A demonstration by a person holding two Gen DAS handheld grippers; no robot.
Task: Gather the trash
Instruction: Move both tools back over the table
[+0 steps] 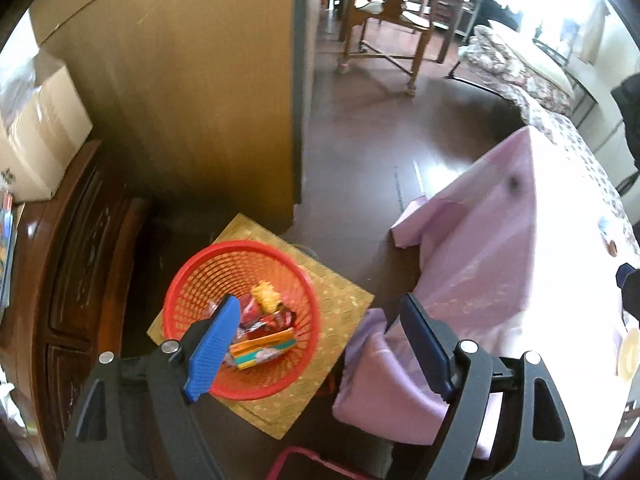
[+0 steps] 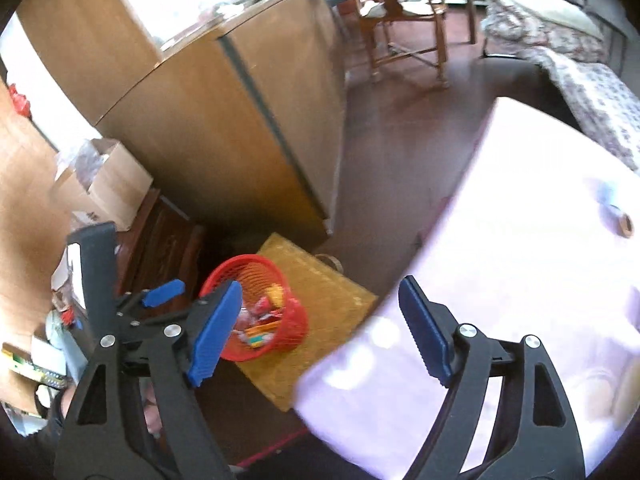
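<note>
Trash: wrappers and packets (image 1: pixel 262 332), lying in the bottom of a red mesh basket (image 1: pixel 188 280). Basket: upright on a gold mat (image 1: pixel 344 304) on dark floor, beside a carved wooden cabinet (image 1: pixel 80 264). Pink-covered table (image 1: pixel 500 248): just right of the mat. Left gripper (image 1: pixel 320 344): jaws apart, empty, above the basket. Right gripper (image 2: pixel 320 332): jaws apart, empty.

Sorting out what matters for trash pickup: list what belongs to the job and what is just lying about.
Job:
red plastic mesh basket
colourful snack wrappers inside it
left gripper, jaws open, empty
right gripper, jaws open, empty

Lying about:
gold patterned mat under the basket
pink tablecloth
cardboard box
wooden chair
</note>
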